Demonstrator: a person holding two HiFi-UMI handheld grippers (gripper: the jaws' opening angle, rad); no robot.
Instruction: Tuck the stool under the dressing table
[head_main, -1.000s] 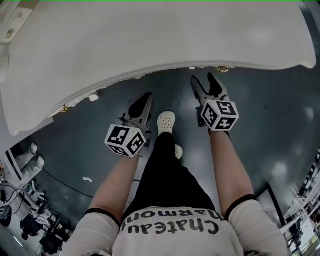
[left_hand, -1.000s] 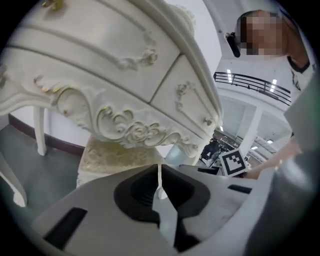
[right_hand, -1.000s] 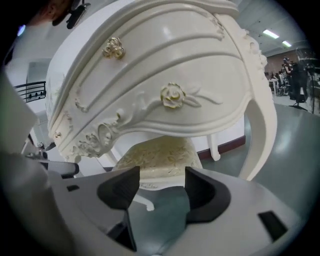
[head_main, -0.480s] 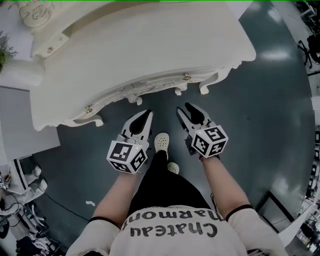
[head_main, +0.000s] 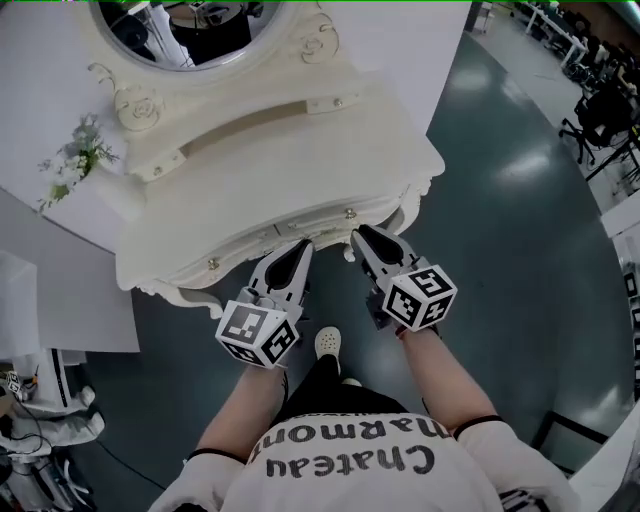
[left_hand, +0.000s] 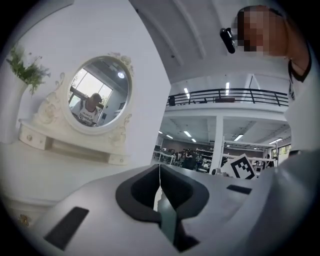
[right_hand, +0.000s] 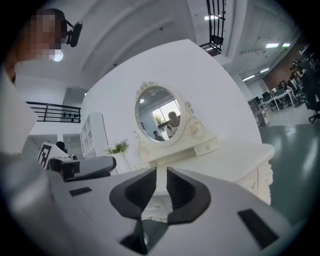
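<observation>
Both risen before one dressing table (head_main: 300, 170); left gripper (head_main: 299, 247) closed; right gripper (head_main: 366, 236) closing, slightly apart, empty.

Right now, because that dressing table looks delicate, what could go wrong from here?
The left gripper, shut, and right gripper, whose empty jaws have just been closing, hover at the front edge of the dressing table; pushing forward could chip its carving.
A jolt might topple the flowers beside the mirror.
No stool shows, so tucking is unconfirmed.
</observation>
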